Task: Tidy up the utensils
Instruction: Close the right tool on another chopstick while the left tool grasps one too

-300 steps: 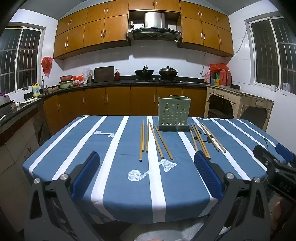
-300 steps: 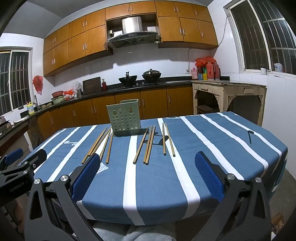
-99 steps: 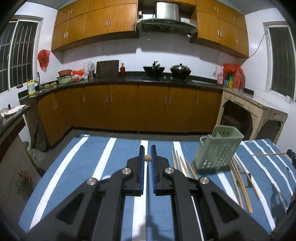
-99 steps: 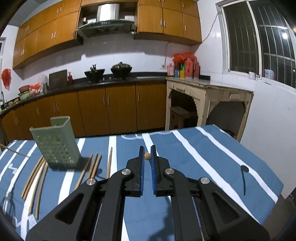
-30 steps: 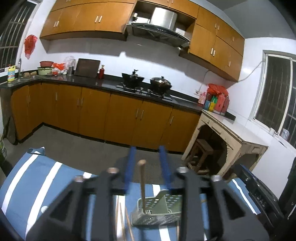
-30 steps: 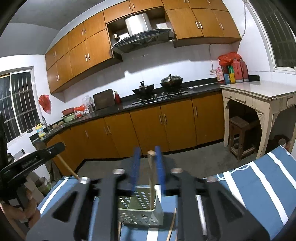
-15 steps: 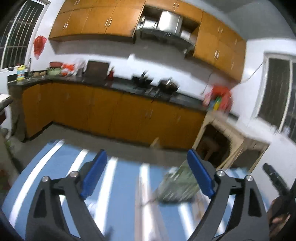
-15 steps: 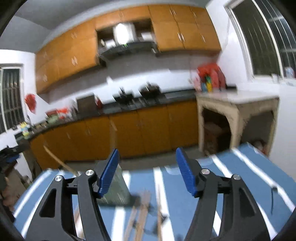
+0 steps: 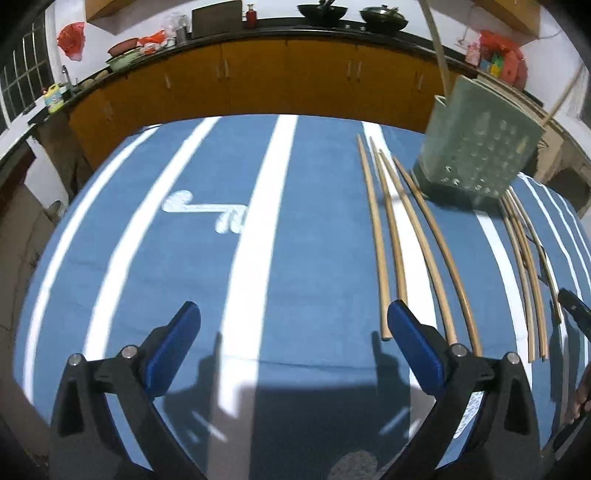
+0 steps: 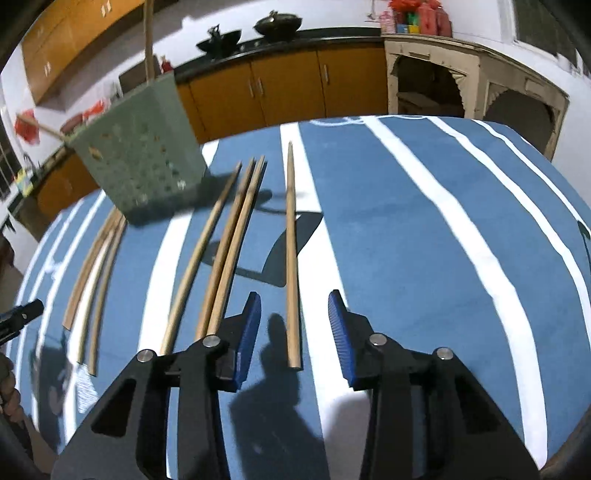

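A green perforated holder [image 9: 476,147] stands on the blue striped tablecloth [image 9: 314,240] with two chopsticks [image 9: 437,44] sticking out of it; it also shows in the right wrist view [image 10: 144,155]. Several wooden chopsticks [image 9: 391,236] lie left of the holder, several more [image 9: 524,266] to its right. My left gripper [image 9: 291,325] is open and empty above the cloth, left of the near chopstick ends. My right gripper [image 10: 293,325] is open, its jaws on either side of the near end of a single chopstick [image 10: 291,240]. Three more chopsticks [image 10: 225,243] lie to its left.
Kitchen cabinets and a dark counter [image 9: 295,33] run behind the table. A pale side table [image 10: 461,74] stands at the back right. The other gripper's tip shows at the frame edges [image 9: 576,314] [image 10: 18,317].
Both grippers let go of their chopsticks into the holder, opened, and came down low over the table. The right one now straddles a single chopstick.
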`<move>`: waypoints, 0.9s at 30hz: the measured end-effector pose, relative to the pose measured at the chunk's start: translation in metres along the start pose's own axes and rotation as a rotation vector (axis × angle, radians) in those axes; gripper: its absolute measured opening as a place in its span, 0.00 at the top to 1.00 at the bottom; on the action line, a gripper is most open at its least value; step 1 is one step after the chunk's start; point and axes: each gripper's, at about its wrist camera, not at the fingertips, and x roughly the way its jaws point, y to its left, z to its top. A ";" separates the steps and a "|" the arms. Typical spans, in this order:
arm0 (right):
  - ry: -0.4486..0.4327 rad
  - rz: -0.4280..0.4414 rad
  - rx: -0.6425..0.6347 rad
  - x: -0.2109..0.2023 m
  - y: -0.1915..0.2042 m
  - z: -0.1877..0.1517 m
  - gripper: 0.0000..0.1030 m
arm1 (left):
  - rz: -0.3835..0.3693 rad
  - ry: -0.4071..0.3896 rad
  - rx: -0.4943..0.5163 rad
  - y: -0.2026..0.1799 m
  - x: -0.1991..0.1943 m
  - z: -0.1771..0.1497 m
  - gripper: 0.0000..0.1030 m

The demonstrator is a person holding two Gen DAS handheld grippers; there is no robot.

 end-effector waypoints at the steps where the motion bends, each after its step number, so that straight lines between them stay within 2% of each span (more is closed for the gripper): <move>1: 0.011 -0.008 -0.005 0.005 0.001 0.000 0.69 | -0.017 0.001 -0.009 0.001 0.003 -0.002 0.04; 5: -0.004 -0.032 -0.014 0.005 -0.001 -0.005 0.75 | -0.103 -0.008 -0.057 0.003 0.009 -0.001 0.04; 9: -0.013 -0.035 -0.009 0.004 -0.003 -0.007 0.77 | -0.062 -0.005 0.026 -0.012 0.011 -0.004 0.04; 12: -0.014 -0.042 -0.012 0.004 -0.002 -0.007 0.77 | -0.071 0.000 0.042 -0.020 0.013 -0.003 0.04; 14: -0.014 -0.042 -0.009 0.005 -0.002 -0.006 0.78 | -0.079 -0.013 0.042 -0.021 0.012 -0.002 0.10; 16: -0.014 -0.039 -0.005 0.005 -0.002 -0.007 0.78 | -0.089 -0.007 0.041 -0.021 0.016 0.001 0.28; 18: -0.014 -0.038 -0.005 0.005 -0.003 -0.006 0.78 | -0.096 0.013 0.048 -0.021 0.022 0.002 0.39; 27: -0.013 -0.049 -0.015 0.006 -0.001 -0.006 0.78 | -0.122 -0.017 0.113 -0.036 0.020 0.002 0.45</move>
